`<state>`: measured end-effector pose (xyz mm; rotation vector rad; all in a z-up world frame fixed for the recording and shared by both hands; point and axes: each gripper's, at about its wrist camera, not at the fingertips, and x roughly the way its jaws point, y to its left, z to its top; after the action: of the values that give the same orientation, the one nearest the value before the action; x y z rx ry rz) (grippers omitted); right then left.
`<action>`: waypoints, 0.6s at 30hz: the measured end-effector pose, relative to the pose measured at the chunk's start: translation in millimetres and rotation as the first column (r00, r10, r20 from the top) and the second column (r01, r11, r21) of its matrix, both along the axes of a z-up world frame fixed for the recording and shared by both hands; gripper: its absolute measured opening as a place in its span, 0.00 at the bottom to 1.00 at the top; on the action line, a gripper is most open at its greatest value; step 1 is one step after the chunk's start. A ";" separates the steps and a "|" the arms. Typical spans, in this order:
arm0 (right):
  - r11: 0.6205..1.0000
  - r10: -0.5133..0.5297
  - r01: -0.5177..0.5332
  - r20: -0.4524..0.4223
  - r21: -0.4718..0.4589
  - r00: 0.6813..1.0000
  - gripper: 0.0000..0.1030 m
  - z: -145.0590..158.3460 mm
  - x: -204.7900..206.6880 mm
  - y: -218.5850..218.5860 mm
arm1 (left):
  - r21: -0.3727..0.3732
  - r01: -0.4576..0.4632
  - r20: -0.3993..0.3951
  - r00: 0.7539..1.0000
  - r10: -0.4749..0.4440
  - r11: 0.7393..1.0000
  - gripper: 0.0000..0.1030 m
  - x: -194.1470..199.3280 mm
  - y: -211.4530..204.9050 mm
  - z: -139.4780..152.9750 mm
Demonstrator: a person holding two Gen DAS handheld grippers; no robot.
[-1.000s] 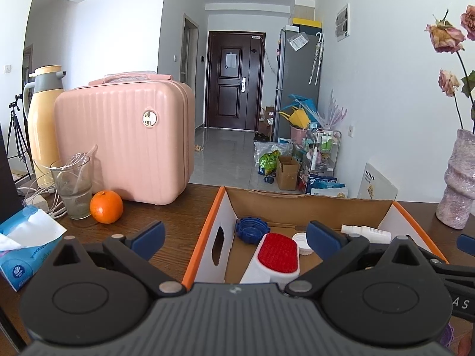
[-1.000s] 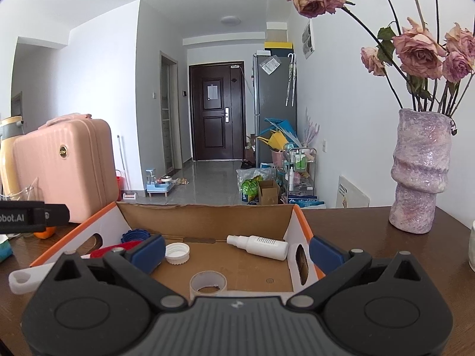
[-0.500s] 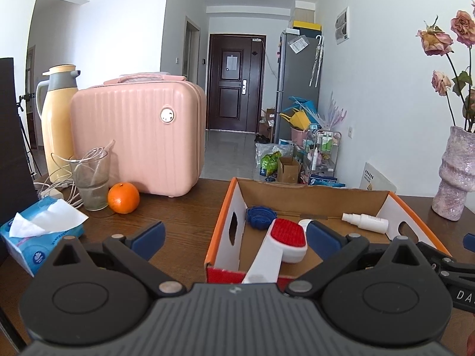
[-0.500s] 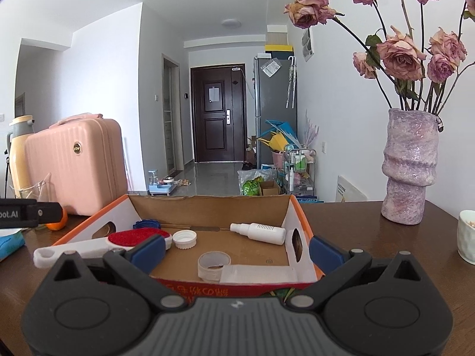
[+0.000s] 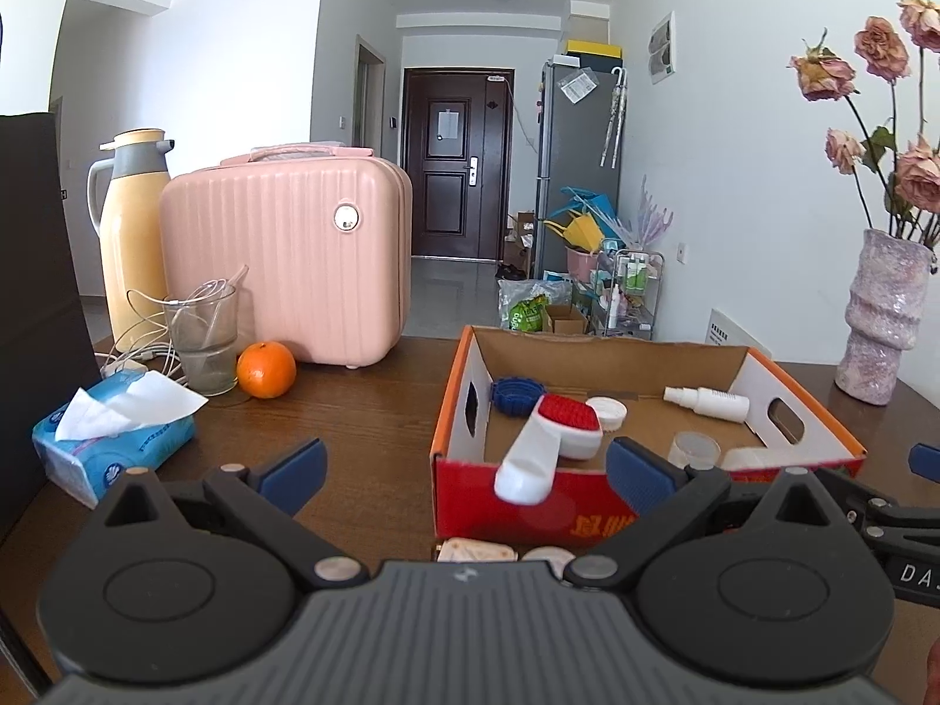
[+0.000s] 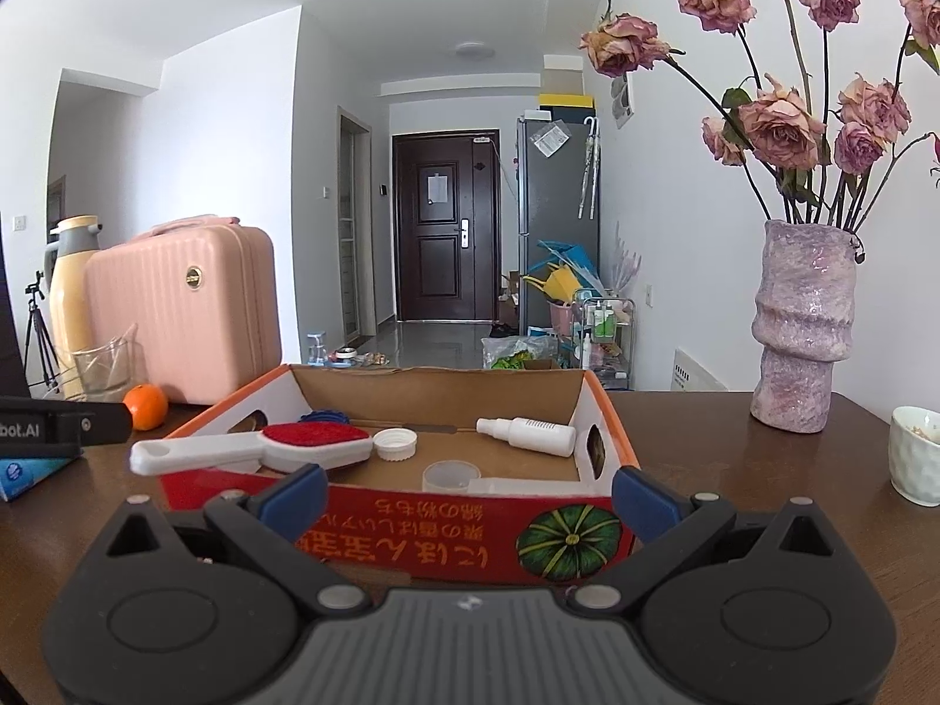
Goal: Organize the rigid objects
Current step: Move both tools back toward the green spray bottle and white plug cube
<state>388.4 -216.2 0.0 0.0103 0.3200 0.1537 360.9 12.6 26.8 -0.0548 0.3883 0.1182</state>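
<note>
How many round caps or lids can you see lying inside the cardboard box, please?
2: a blue lid in the far-left corner and a white cap beside the brush head. Others may be hidden behind the near wall.

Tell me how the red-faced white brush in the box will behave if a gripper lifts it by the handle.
The brush looks like rigid plastic, so probably stiff and light. Its handle juts over the cardboard box wall; the bulkier head may droop. The smooth handle could slip.

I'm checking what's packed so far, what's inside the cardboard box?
Inside the cardboard box: red-and-white brush, blue lid, white cap, spray bottle, clear cup. The front wall hides the near floor.
</note>
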 end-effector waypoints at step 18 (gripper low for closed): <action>0.998 0.060 -0.060 -0.048 -0.008 0.997 1.00 -14.6 -52.5 10.0 | -0.016 0.062 -0.084 0.994 -0.063 0.998 1.00 -43.4 9.9 -19.6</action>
<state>335.9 -206.2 -14.6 -0.0046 0.3690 0.2116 317.5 22.6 7.2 -0.0513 0.4744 0.0557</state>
